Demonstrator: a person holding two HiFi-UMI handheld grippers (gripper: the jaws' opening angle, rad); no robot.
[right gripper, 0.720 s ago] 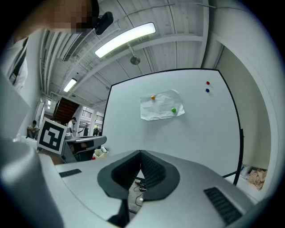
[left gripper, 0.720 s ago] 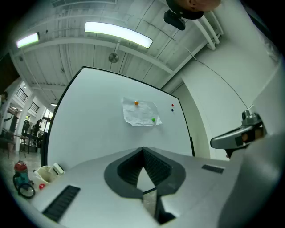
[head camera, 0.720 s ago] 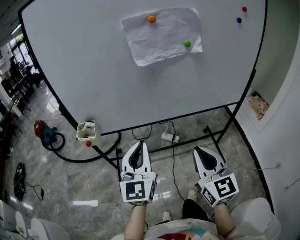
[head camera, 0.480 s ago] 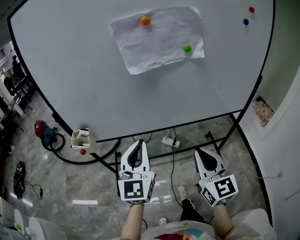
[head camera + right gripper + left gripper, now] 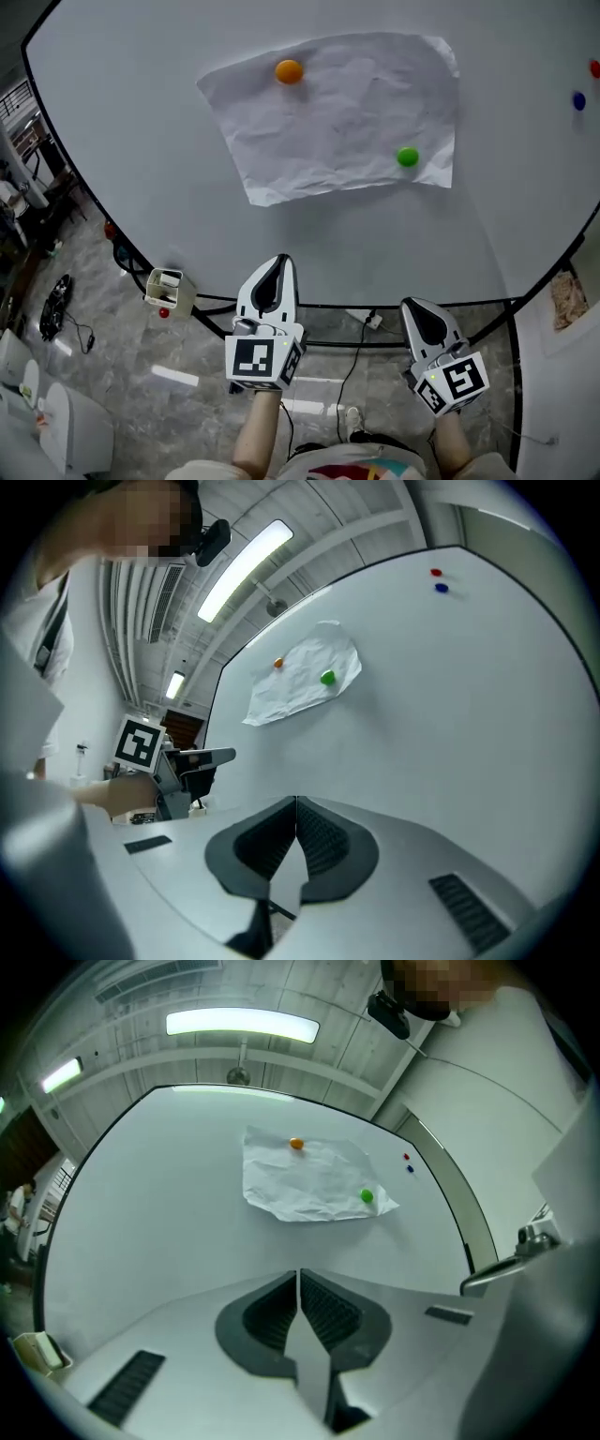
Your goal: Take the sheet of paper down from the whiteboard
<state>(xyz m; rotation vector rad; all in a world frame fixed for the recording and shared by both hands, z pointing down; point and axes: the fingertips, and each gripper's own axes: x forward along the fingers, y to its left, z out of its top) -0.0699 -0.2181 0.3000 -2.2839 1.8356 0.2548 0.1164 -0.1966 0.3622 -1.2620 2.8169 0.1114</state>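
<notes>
A crumpled white sheet of paper (image 5: pixel 337 117) hangs on the whiteboard (image 5: pixel 141 141), pinned by an orange magnet (image 5: pixel 289 71) at its upper left and a green magnet (image 5: pixel 407 157) at its lower right. The sheet (image 5: pixel 314 1181) shows ahead in the left gripper view, and the same sheet (image 5: pixel 300 682) lies up and left in the right gripper view. My left gripper (image 5: pixel 278 263) is shut and empty, well below the sheet. My right gripper (image 5: pixel 413 307) is also shut and empty, lower right of it.
A red magnet (image 5: pixel 594 67) and a blue magnet (image 5: pixel 578 100) sit on the board at the far right. A small white holder (image 5: pixel 167 289) with a red magnet (image 5: pixel 164 312) hangs at the board's lower left edge. Cables and a power strip (image 5: pixel 373 322) lie on the tiled floor.
The board and sheet have grown larger and moved lower in the head view, so I have come closer. Both grippers stay shut, now near the board's bottom edge.
</notes>
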